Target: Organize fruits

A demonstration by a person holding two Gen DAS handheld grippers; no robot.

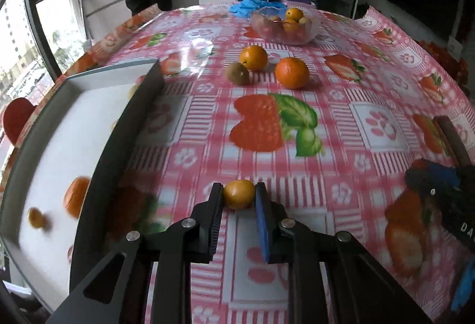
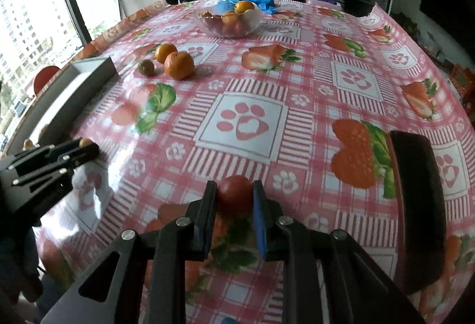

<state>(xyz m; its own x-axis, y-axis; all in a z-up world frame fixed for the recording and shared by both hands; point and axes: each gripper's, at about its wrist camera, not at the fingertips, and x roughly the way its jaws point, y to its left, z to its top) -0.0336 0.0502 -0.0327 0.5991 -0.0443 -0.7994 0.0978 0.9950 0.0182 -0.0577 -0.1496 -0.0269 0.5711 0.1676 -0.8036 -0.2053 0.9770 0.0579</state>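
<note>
Sorting: well under way, judging by the table (image 1: 341, 128) — two small oranges already lie in the white tray (image 1: 74, 122) at its left edge.
Left claw (image 1: 239, 194): clamped tight on a small smooth kumquat (image 1: 239, 194), just beside the tray wall.
Right claw (image 2: 234, 194): jaws around a round red fruit (image 2: 234, 193), low over the near edge; whether the pads press, unclear.
Left to do: two oranges (image 1: 292, 72) and a fuzzy kiwi (image 1: 237, 73) mid-table, more in the glass bowl (image 1: 285, 27) near the far edge.
Surface: glossy strawberry-print oilcloth, slippery-looking.
</note>
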